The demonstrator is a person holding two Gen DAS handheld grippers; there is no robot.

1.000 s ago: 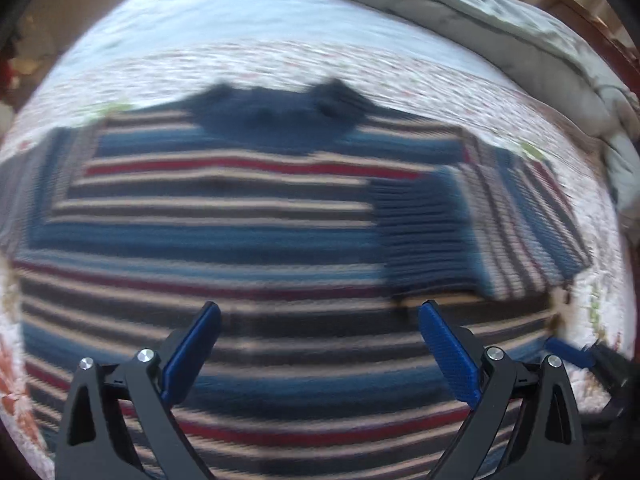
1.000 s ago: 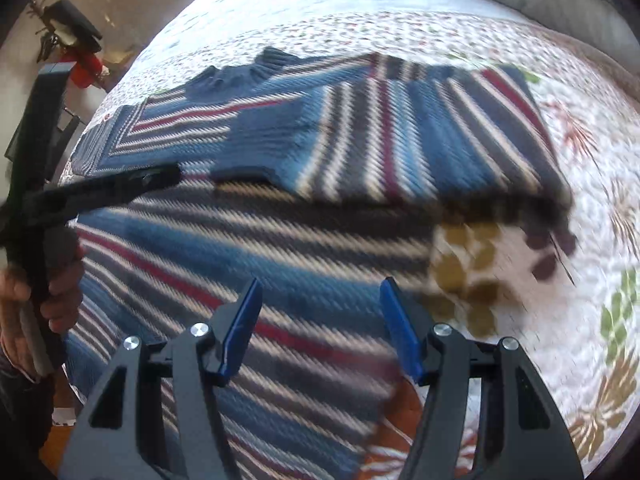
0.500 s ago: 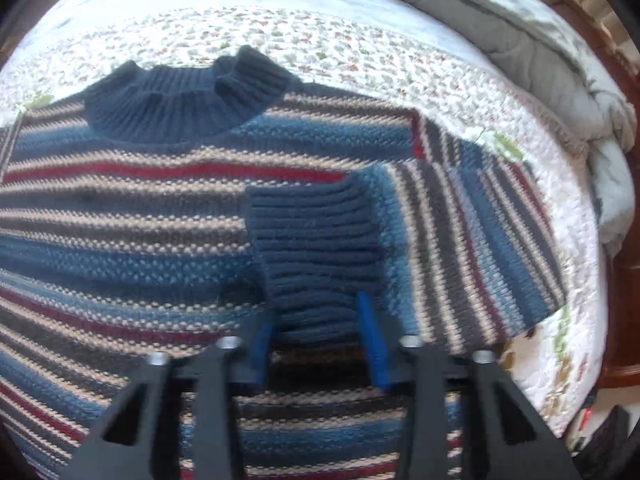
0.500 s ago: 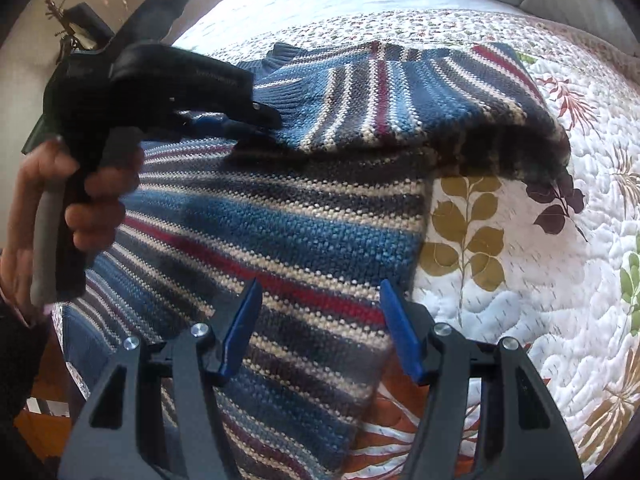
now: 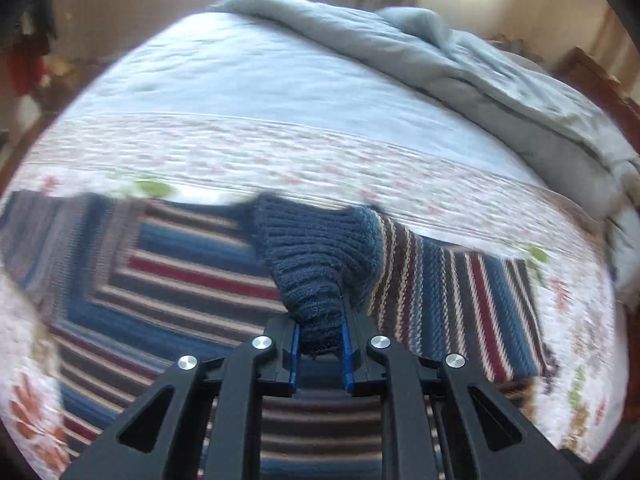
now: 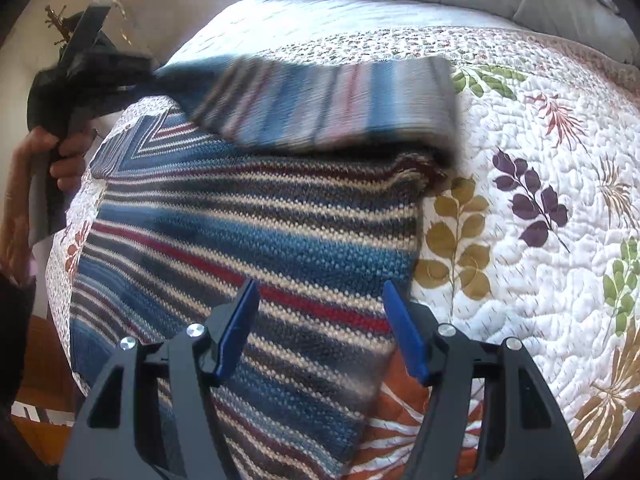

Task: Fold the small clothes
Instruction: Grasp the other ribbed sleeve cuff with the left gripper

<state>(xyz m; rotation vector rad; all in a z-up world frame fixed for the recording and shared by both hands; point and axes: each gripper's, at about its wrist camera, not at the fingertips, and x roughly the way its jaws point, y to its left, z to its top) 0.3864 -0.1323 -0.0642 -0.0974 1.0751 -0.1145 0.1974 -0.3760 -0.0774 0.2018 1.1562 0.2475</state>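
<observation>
Change since a second ago: the left gripper (image 5: 320,354), then spread wide above the flat sweater, now has its blue pads closing on the dark navy ribbed cuff (image 5: 320,280), which is raised off the sweater body, the striped sleeve (image 6: 328,100) trailing in the air, blurred.

Item: blue, red, cream and grey striped knitted sweater (image 6: 256,240), lying on a white quilted bedspread printed with leaves (image 6: 520,208). From the right wrist view it fills the span from 7 to 12 o'clock; its side edge runs down the centre of the frame.

Right gripper (image 6: 320,330): jaws apart and opening slightly, nothing between the pads, poised over the sweater's lower side edge at 6 o'clock.

Person's hand (image 6: 48,184): grasps the left gripper's handle, at 9 o'clock in the right wrist view.

Grey rumpled duvet (image 5: 460,60): heaped at the far end of the bed, 1 o'clock in the left wrist view.
</observation>
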